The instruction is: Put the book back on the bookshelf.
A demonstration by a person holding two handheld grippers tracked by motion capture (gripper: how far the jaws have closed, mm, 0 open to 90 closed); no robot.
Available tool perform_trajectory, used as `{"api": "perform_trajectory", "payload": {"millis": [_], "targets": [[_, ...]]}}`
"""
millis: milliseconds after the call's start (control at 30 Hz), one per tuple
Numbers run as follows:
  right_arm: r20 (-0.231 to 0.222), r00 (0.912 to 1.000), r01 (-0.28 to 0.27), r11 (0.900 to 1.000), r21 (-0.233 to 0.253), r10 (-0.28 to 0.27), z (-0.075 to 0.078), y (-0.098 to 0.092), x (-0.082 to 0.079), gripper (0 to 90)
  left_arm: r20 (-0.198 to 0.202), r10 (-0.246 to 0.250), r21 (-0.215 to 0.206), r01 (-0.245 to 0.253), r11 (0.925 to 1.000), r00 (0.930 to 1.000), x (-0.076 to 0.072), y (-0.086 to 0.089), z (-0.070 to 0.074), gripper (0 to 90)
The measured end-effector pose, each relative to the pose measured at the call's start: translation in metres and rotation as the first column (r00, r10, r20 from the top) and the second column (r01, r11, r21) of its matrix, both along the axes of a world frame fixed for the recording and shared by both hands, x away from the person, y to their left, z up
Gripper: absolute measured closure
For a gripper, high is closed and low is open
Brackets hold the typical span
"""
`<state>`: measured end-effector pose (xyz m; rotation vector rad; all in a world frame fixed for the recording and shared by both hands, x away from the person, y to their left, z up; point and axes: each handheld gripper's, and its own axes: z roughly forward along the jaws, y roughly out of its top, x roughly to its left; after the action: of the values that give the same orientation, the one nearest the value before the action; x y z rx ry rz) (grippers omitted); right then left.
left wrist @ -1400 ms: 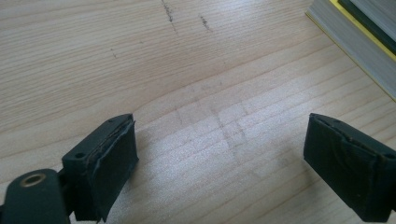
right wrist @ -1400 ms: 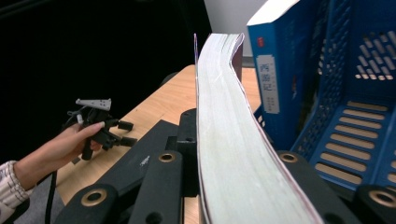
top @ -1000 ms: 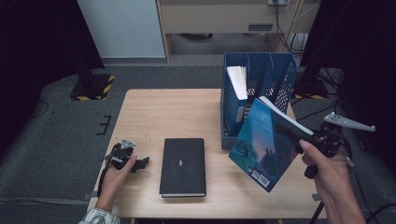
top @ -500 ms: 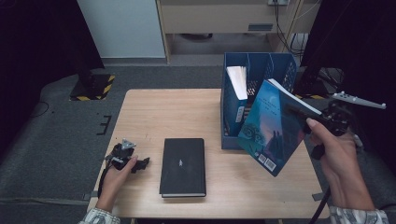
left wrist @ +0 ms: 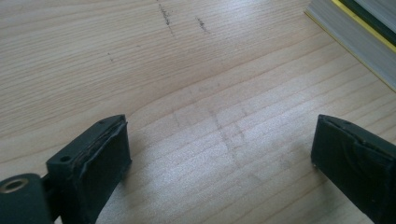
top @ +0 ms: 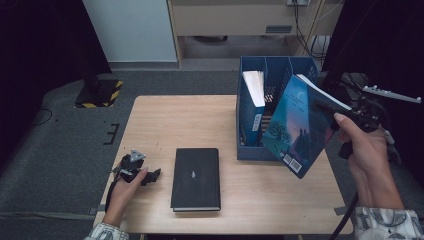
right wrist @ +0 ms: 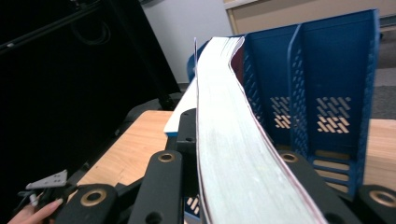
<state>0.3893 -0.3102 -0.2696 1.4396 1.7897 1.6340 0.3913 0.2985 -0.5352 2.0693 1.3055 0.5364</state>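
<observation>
At right of the high view, the right hand-held gripper (top: 334, 112) clamps a blue book (top: 299, 125) before the blue file rack (top: 250, 150). The left hand-held gripper (top: 150, 176), lower left, gapes wide and empty on the bench (top: 165, 120).

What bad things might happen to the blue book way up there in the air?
1. The right gripper pinches the blue book only near one edge, tilted in the air, so it might slip and fall onto the table.
2. The book hangs close to the blue file box, which already holds another book. Its corner could bump a divider and push the box.
</observation>
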Motion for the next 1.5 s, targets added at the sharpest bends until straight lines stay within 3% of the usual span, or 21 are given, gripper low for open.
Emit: {"api": "perform_trajectory", "payload": {"millis": [300, 800, 1033, 1500], "targets": [[-0.001, 0.9988, 0.049, 0.998, -0.029, -0.049, 0.004, -0.001, 0.019, 73.5, 0.004, 0.004, -0.006, -0.004, 1.0, 1.0, 0.0, -0.002, -0.001, 1.2], [0.002, 0.9897, 0.143, 0.989, -0.046, -0.143, -0.006, 0.008, 0.054, 73.5, 0.005, -0.003, -0.006, 0.003, 1.0, 1.0, 0.0, -0.003, -0.001, 0.7], [-0.001, 0.9874, 0.158, 0.987, -0.04, -0.158, -0.009, 0.015, 0.062, 73.6, 0.007, -0.003, -0.008, 0.003, 1.0, 1.0, 0.001, -0.003, -0.001, 0.6], [0.036, 0.9814, 0.19, 0.98, -0.051, -0.188, -0.01, 0.028, 0.075, 73.5, 0.007, -0.009, -0.005, 0.009, 0.9999, 0.9999, 0.001, -0.004, -0.001, 0.5]]}}
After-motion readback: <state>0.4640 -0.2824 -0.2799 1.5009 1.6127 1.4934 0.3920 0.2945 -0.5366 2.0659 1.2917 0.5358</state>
